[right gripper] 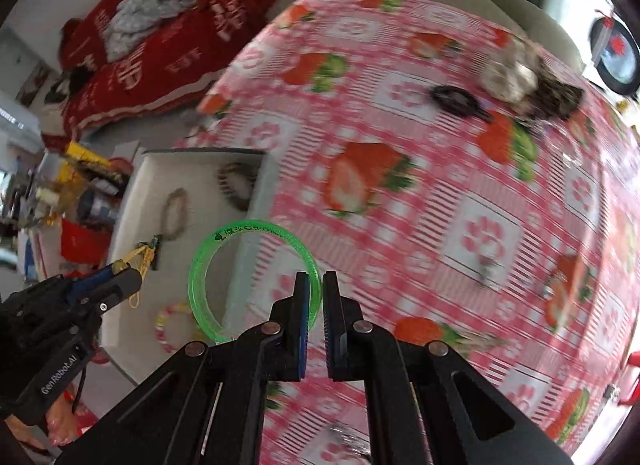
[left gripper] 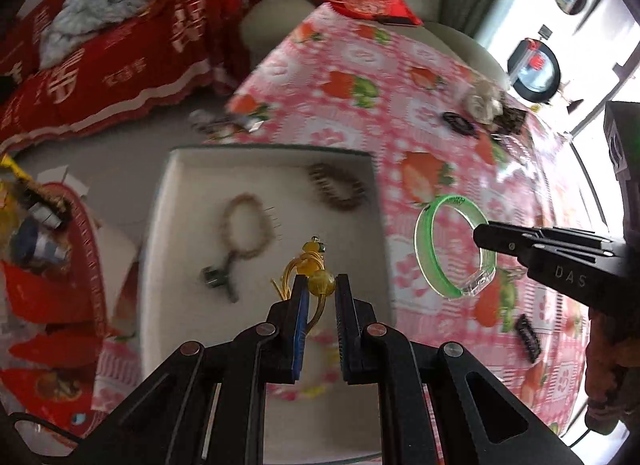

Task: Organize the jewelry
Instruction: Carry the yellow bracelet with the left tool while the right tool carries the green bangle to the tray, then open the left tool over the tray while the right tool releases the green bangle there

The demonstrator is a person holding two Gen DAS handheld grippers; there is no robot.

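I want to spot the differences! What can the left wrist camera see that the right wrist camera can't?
Only the left wrist view shows the black hair clip near the right gripper. Only the right wrist view shows the pink and yellow bead bracelet clearly, lying in the white tray. Both show the green bangle in the right gripper, the yellow bead piece in the left gripper, and the strawberry tablecloth.

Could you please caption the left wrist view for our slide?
Left claw holds a yellow bead bracelet above the white tray.
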